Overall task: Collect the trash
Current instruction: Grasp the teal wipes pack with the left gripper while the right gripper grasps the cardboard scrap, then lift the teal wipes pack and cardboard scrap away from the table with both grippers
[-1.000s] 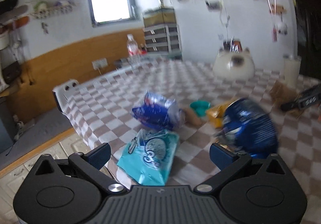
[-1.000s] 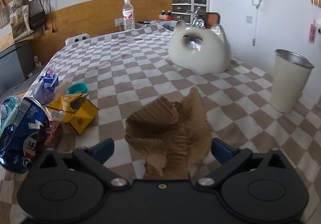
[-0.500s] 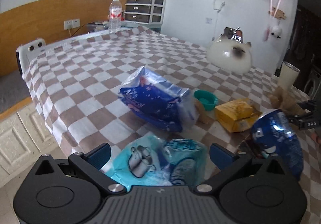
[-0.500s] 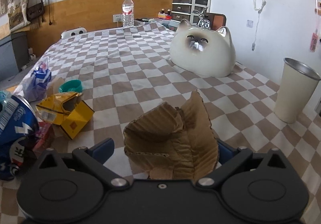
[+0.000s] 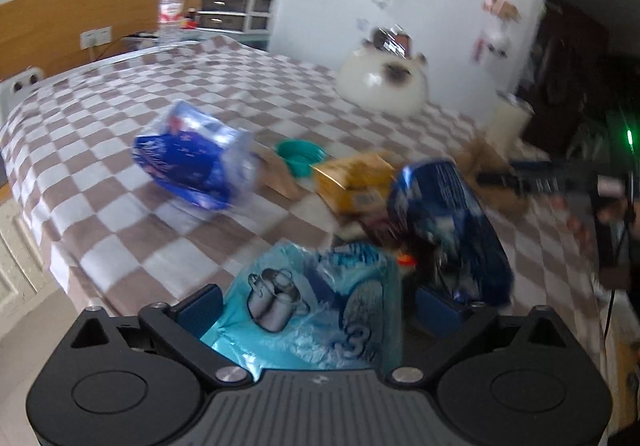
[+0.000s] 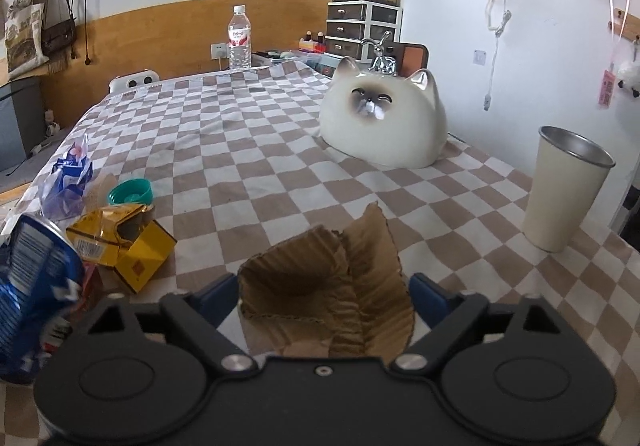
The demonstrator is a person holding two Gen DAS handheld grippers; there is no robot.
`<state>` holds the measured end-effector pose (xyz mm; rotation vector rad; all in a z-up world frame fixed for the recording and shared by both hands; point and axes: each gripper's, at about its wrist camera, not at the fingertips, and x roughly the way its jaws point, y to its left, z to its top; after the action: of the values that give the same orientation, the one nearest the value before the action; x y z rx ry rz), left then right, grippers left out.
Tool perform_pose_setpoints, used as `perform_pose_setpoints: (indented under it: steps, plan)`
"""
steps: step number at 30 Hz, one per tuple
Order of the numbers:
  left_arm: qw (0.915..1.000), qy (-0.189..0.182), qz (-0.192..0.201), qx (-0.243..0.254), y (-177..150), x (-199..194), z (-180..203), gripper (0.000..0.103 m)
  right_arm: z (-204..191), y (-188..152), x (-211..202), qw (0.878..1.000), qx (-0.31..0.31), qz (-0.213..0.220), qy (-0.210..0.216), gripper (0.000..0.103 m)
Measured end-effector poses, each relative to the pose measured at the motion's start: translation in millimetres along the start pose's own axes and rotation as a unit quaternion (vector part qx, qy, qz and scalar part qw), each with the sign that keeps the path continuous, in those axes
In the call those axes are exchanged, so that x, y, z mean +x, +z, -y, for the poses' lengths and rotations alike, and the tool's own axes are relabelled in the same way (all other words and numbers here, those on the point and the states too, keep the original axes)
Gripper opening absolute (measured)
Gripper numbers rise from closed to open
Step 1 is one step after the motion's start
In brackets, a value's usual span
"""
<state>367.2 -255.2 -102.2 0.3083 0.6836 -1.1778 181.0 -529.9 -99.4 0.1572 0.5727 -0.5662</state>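
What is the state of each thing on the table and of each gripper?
Left gripper: jaws just closing, around light blue plastic bag.
Right gripper: jaws just closing, around crumpled brown paper liner.
Yellow cardboard box: torn open, lying.
Cream metal-rimmed cup: upright.
Clear water bottle: upright, capped.

A checkered tablecloth [image 6: 248,150] covers the table, bearing wrappers, a yellow box [image 6: 128,246], torn cardboard [image 6: 332,286], a cat figure [image 6: 384,126] and a cup [image 6: 564,194].

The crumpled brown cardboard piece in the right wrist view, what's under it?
The crumpled brown cardboard piece lies on the brown-and-white checkered tablecloth, which shows all round it. Whether anything sits beneath it cannot be seen; the cardboard covers that spot.
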Motion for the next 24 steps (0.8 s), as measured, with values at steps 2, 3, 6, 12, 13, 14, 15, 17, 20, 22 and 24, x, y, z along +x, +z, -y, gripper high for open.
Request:
perform_pose_setpoints:
  steps: [2, 3, 6, 12, 13, 14, 15, 17, 20, 22, 24]
  plan:
    - [0.9996, 0.013, -0.013, 0.024, -1.9, 0.3, 9.2, 0.095, 1.2, -0.4, -5.1, 1.000, 0.002, 0.006, 0.004, 0.079]
    - [0.9992, 0.017, -0.018, 0.031, -2.6, 0.2, 11.5, 0.094, 2.1, -0.5, -7.7, 1.000, 0.004, 0.007, 0.008, 0.076]
    - [0.9972, 0.038, -0.027, 0.059, -2.4, -0.5, 17.2, 0.093, 3.8, -1.0, -15.2, 1.000, 0.009, 0.012, 0.019, 0.064]
    - [0.9947, 0.057, -0.034, 0.078, 3.4, 6.0, 6.5, 0.102, 4.9, -5.7, -27.1, 0.999, 0.013, 0.013, 0.032, 0.056]
    - [0.9956, 0.054, -0.037, 0.067, 4.1, 7.5, 2.5, 0.102, 4.4, -7.0, -29.1, 0.999, 0.014, 0.013, 0.032, 0.055]
    - [0.9965, 0.049, -0.039, 0.054, 4.3, 8.5, -1.3, 0.102, 3.9, -7.7, -30.8, 0.999, 0.015, 0.013, 0.033, 0.054]
    - [0.9974, 0.045, -0.039, 0.040, 3.9, 9.2, -4.7, 0.101, 3.2, -8.5, -32.7, 0.999, 0.015, 0.013, 0.037, 0.054]
    - [0.9978, 0.050, -0.041, 0.012, 1.5, 10.8, -8.7, 0.096, 1.3, -10.4, -36.7, 0.999, 0.017, 0.012, 0.047, 0.053]
    - [0.9972, 0.068, -0.026, -0.014, -2.4, 6.8, -7.9, 0.087, -1.6, -13.0, -40.7, 0.999, 0.017, 0.011, 0.050, 0.050]
    - [0.9958, 0.086, -0.021, -0.025, -3.5, 2.8, -5.1, 0.084, -3.3, -13.6, -42.0, 0.998, 0.021, 0.011, 0.052, 0.050]
    - [0.9939, 0.102, -0.015, -0.040, -4.5, -3.0, -1.9, 0.082, -5.3, -14.5, -43.9, 0.998, 0.022, 0.011, 0.055, 0.050]
